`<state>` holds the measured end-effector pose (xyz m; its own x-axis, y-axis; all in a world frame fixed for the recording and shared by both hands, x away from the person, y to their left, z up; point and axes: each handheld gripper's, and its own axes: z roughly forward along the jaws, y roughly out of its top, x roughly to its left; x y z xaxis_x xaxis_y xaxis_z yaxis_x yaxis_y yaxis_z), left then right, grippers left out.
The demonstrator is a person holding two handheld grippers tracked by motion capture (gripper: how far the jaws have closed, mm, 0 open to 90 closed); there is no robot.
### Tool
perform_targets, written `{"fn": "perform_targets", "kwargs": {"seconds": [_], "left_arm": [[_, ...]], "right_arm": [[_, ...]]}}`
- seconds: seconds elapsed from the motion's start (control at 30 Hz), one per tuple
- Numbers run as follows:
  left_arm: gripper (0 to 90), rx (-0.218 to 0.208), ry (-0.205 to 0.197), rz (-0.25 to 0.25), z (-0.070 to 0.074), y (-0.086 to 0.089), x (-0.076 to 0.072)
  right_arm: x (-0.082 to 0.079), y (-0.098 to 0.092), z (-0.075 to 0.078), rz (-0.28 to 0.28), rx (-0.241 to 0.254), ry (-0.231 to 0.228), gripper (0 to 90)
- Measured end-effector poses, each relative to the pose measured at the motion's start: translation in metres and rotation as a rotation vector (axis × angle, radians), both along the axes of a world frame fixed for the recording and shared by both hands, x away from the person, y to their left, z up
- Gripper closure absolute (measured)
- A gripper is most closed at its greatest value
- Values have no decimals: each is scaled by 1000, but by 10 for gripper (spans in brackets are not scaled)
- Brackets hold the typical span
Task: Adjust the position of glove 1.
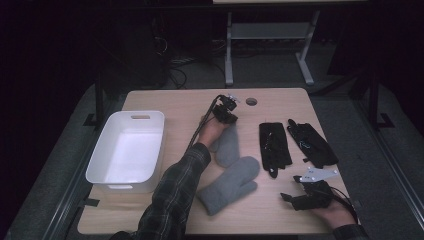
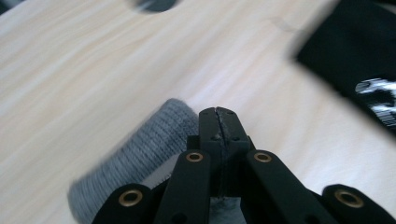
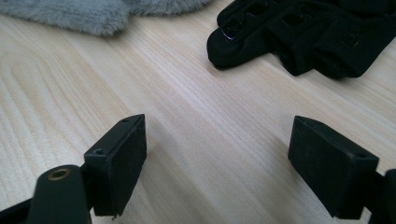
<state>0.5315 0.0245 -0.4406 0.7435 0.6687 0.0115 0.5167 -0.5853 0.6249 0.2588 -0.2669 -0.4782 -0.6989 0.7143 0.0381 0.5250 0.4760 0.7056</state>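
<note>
- The room is dark; a pale wood-grain counter point(image 1: 165, 102) with rounded corners and a round hole point(image 1: 251, 101) near its far edge stands on grey carpet, cables and a white desk frame beyond it.
- A white plastic bin point(image 1: 127, 150), rectangular with a handle slot, sits at the counter's left.
- Two grey mitts lie mid-counter: the far mitt point(image 1: 227, 145), ribbed knit at its cuff, and the near mitt point(image 1: 230, 185), fuzzy.
- Two black gloves point(image 1: 295, 142) lie side by side to the right, flat and matte.
- The left gripper point(image 1: 227, 111) is pinched together on the far mitt's end.
- The right gripper point(image 1: 289, 199) rests near the front edge, jaws apart over bare wood.
</note>
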Motion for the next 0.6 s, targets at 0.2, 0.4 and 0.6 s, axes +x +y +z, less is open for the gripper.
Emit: {"fn": "perform_targets", "kwargs": {"seconds": [0.2, 0.4, 0.6], "left_arm": [[893, 48, 9, 139, 3, 38, 7], [893, 97, 14, 232, 6, 65, -1], [893, 138, 5, 252, 7, 75, -30]], "right_arm": [[0, 0, 0, -2, 1, 0, 192], [0, 0, 0, -1, 0, -1, 193], [0, 0, 0, -2, -3, 2, 194]]}}
